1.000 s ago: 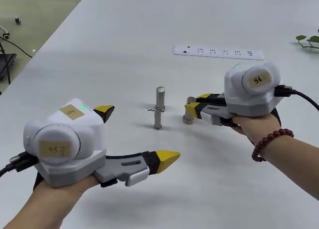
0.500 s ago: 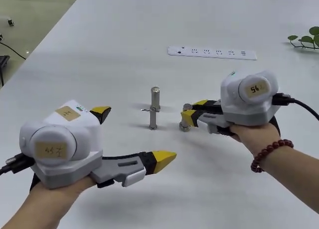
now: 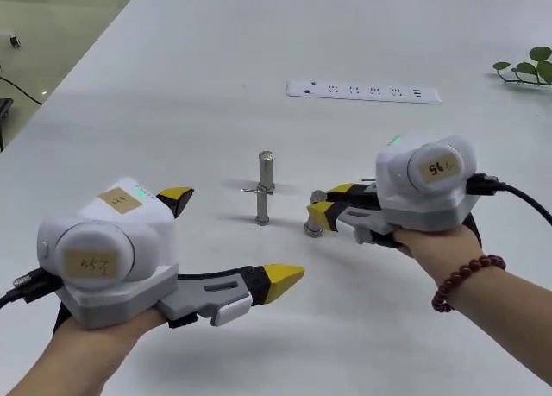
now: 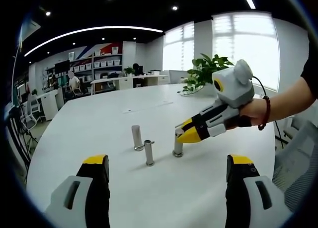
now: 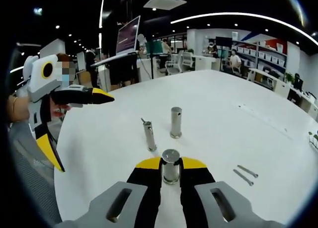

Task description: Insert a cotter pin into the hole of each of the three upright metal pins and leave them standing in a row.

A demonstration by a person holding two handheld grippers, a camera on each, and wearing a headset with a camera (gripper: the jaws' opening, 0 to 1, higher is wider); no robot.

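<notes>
Just right of the metal pin (image 3: 262, 206) already carrying a cotter (image 3: 251, 190), the right gripper (image 3: 319, 209) is clenched on a bare upright pin (image 5: 170, 171), steadying it, while the left gripper (image 3: 231, 235) hangs released and empty, so fetching a loose cotter pin (image 5: 245, 174) likely comes next.

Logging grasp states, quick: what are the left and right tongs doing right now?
Left tongs: open, holding nothing.
Right tongs: closed on an upright metal pin.
</notes>
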